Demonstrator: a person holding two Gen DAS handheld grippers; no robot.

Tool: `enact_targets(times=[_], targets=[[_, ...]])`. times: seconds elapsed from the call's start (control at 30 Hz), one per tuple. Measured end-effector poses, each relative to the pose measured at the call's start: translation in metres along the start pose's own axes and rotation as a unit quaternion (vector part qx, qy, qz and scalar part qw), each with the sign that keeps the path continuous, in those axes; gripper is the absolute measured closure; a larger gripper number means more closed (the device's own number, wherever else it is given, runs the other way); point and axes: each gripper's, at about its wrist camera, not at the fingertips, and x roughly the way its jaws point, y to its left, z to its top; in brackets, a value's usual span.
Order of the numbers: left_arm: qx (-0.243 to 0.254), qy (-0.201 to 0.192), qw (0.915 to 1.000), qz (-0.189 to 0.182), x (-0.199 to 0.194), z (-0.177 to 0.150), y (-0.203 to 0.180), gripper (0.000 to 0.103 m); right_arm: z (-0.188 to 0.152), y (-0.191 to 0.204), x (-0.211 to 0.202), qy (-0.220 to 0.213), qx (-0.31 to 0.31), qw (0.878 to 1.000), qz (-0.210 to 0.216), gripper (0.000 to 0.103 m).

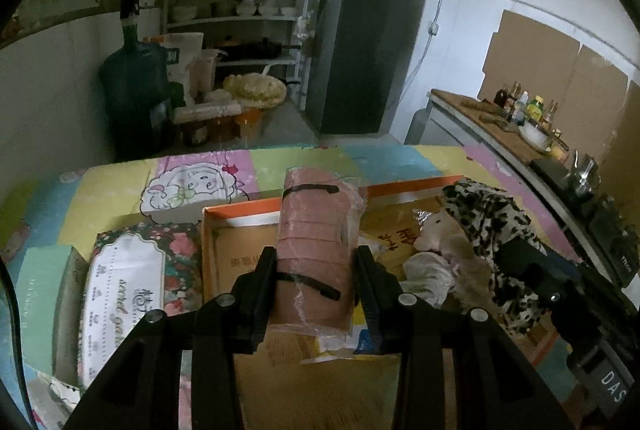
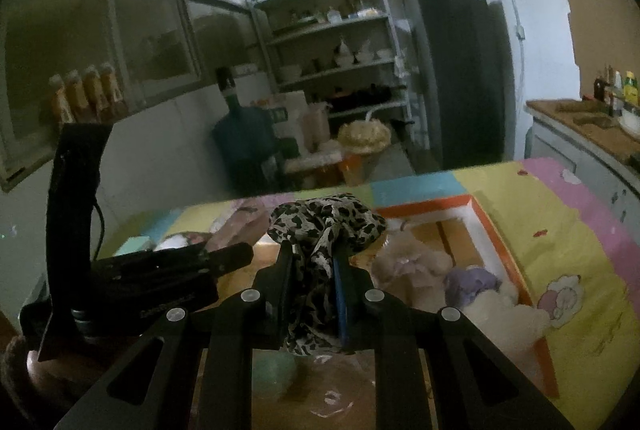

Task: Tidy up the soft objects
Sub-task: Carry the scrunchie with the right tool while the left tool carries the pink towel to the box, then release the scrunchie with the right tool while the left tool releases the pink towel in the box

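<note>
My left gripper (image 1: 316,270) is shut on a pink rolled bundle (image 1: 316,250) wrapped in clear plastic with two black ties, held over the orange-rimmed cardboard box (image 1: 240,208). My right gripper (image 2: 314,266) is shut on a leopard-print cloth (image 2: 328,222), which bunches above the fingers and hangs below them. In the left wrist view the same leopard-print cloth (image 1: 492,214) and the right gripper's black body (image 1: 532,270) sit at the right over the box. Inside the box lie cream plush items (image 2: 408,262) and a purple soft item (image 2: 472,284).
The box rests on a pastel patchwork cover (image 2: 560,230). A floral tissue pack (image 1: 132,278) and a green box (image 1: 36,290) lie left of it. Behind stand a dark water jug (image 1: 134,90), shelves (image 1: 240,10), a fridge (image 1: 360,50) and a counter with bottles (image 1: 520,110).
</note>
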Motion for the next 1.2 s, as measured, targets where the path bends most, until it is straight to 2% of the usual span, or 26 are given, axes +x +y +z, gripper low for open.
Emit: enact_targets(times=[0.27,0.7,0.8,0.97,1.03,1.13,1.2], targets=[[0.006,0.018,0.9998,0.008,0.012,-0.003,-0.003,0.064,-0.002,-0.007,0.020,0.034,0.005,0.999,0.005,0.085],[-0.003,0.032,0.9995,0.005,0.021,-0.003,0.002,0.061,-0.006,-0.008,0.034,0.053,0.001,0.999,0.004,0.082],[0.001,0.031,0.9994,0.012,0.020,-0.003,0.001,0.059,-0.006,-0.009,0.035,0.056,0.004,0.998,0.006,0.079],[0.004,0.026,0.9996,0.007,0.017,-0.004,0.000,0.045,-0.008,-0.012,0.036,0.059,0.013,0.998,0.011,0.072],[0.005,0.023,0.9997,0.006,0.014,-0.005,0.000,0.045,-0.009,-0.013,0.035,0.057,0.016,0.998,0.014,0.070],[0.005,0.021,0.9998,0.004,0.011,-0.005,0.000,0.043,-0.010,-0.014,0.034,0.054,0.020,0.998,0.017,0.056],[0.004,0.018,0.9998,0.005,0.009,-0.005,0.001,0.043,-0.009,-0.015,0.032,0.049,0.023,0.998,0.019,0.054]])
